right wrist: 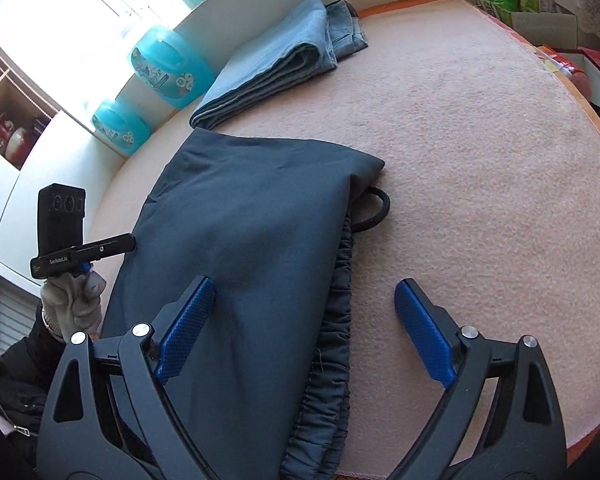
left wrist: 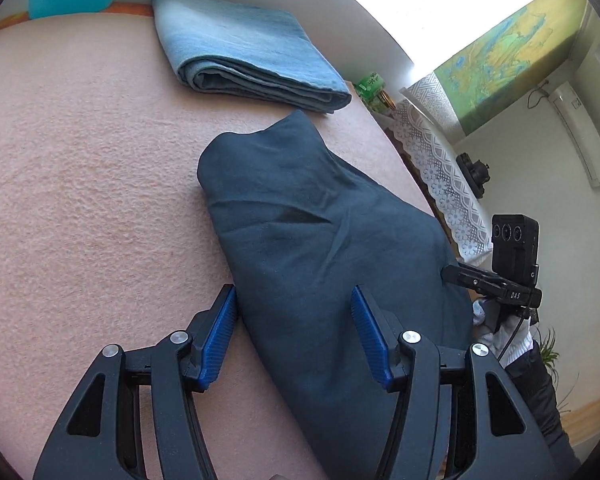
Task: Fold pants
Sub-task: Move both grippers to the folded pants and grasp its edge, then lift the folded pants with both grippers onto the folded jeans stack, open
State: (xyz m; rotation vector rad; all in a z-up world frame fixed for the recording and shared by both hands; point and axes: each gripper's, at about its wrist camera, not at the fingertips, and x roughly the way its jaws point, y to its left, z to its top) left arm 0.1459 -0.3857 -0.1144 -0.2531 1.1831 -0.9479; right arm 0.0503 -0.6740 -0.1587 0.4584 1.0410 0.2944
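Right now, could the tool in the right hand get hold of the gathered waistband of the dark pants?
Probably yes. The right tool stands open right above the waistband, which lies exposed along the edge of the dark pants with nothing covering it. The folded jeans lie well beyond.

Folded light-blue denim jeans [left wrist: 244, 46]: lying flat at the far side of the mat
Pink textured mat [left wrist: 80, 200]: covering the tabletop
Turquoise plastic jugs [right wrist: 168, 66]: two, beside the window
White lace cloth [left wrist: 440, 168]: draped beyond the table edge
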